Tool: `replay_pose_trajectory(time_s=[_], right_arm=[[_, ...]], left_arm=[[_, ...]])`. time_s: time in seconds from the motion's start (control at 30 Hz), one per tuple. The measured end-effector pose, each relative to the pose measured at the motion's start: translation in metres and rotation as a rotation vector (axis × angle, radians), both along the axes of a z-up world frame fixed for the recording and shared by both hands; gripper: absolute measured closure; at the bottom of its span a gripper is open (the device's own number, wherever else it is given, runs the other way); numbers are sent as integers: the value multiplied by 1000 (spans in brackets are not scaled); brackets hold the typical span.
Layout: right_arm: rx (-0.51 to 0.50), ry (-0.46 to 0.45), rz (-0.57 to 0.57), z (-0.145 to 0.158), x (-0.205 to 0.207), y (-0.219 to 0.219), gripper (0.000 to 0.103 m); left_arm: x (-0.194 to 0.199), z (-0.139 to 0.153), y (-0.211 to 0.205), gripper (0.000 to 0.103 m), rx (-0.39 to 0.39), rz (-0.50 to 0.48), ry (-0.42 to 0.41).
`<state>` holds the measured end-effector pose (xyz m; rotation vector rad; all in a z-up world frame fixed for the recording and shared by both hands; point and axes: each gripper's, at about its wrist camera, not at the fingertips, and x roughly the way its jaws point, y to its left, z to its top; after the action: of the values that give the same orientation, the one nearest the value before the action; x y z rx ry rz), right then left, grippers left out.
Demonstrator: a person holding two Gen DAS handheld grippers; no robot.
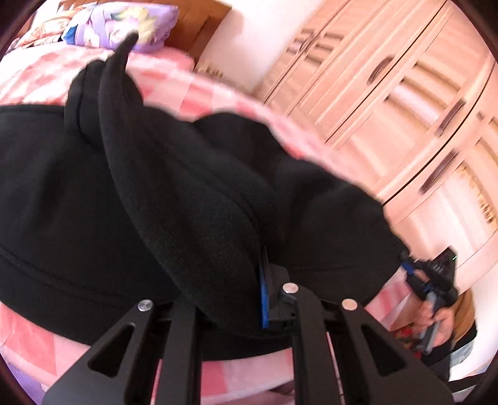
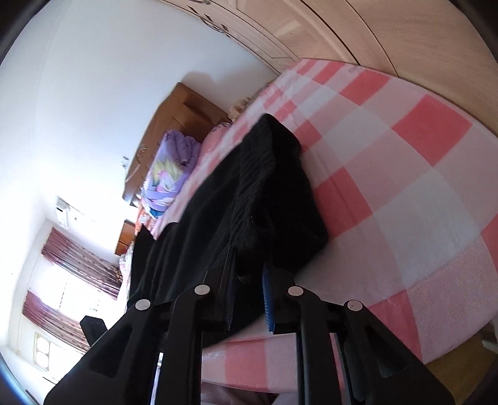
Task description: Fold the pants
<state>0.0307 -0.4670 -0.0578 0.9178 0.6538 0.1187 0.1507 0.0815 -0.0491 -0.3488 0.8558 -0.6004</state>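
Left hand-held gripper (image 1: 246, 293) is pinching a bunched fold of the black pants (image 1: 130, 193), with fabric draped right over its left finger so only the blue-padded right one shows. Right hand-held gripper (image 2: 249, 299) is clamped on another edge of the same pants (image 2: 249, 193); you can see dark cloth squeezed between its two fingers, blue pad (image 2: 268, 305) on the right side. From the left wrist view the right one (image 1: 404, 264) shows up off to the side, gripping a corner of the fabric, with the person's hand (image 1: 435, 324) wrapped around its handle.

Pants are spread across the bed, on a pink-and-white checkered sheet (image 2: 389, 162), partly lifted and rumpled near both grippers. One bit sticks up in a point toward the purple pillow (image 1: 124, 25) by the wooden headboard (image 2: 183, 115). Light wood wardrobe (image 1: 404, 102) runs along the far side of the bed. Left view is pretty motion-blurred.
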Motion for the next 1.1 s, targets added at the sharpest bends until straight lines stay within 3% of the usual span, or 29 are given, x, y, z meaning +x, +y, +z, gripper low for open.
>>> replay_pose_trajectory(time_s=[0.1, 0.2, 0.23, 0.33, 0.4, 0.5, 0.6, 0.7, 0.73, 0.8, 0.83, 0.87, 0.9, 0.97, 1.03, 1.1], right_arm=[[-44, 41, -10, -8, 3, -1, 88], [5, 35, -29, -19, 4, -5, 88], [14, 37, -33, -19, 3, -6, 88], [-26, 28, -42, -5, 1, -2, 88], [-83, 44, -38, 2, 3, 2, 88], [-111, 83, -50, -9, 7, 2, 88], [-70, 78, -54, -12, 3, -3, 88], [-119, 91, -57, -7, 5, 2, 87], [-126, 92, -58, -5, 5, 4, 81], [-146, 118, -69, -1, 0, 7, 58], [-178, 153, -112, 3, -6, 7, 36], [-230, 182, -181, 9, -16, 8, 29], [-305, 180, -249, 20, -28, 13, 29], [-429, 96, -247, 44, -37, 34, 29], [-549, 17, -175, 65, -34, 68, 29], [-687, -46, -12, 77, -17, 119, 29]], left_arm=[[-11, 10, 0, 91, 11, -8, -38], [-10, -11, -7, 91, 65, -33, 14], [-8, -19, -7, 91, 64, -32, 36], [-8, -11, 7, 91, -36, -25, 52], [-7, -3, 7, 91, -18, -31, 33], [-6, -15, -3, 90, 44, -67, 63], [-8, -20, 3, 89, -12, -57, 86], [-9, -17, 2, 87, 5, -73, 80], [-10, -16, -1, 86, 13, -77, 71], [-11, -13, 0, 77, 7, -75, 74], [-12, -12, 1, 55, -26, -91, 73], [-16, -10, 4, 28, -43, -98, 60], [-20, -6, 5, 21, -32, -87, 33], [-29, 0, 2, 16, 90, -37, -38], [-33, -1, 0, 15, 149, -46, -68], [-34, -1, 5, 15, 131, -27, -71]])
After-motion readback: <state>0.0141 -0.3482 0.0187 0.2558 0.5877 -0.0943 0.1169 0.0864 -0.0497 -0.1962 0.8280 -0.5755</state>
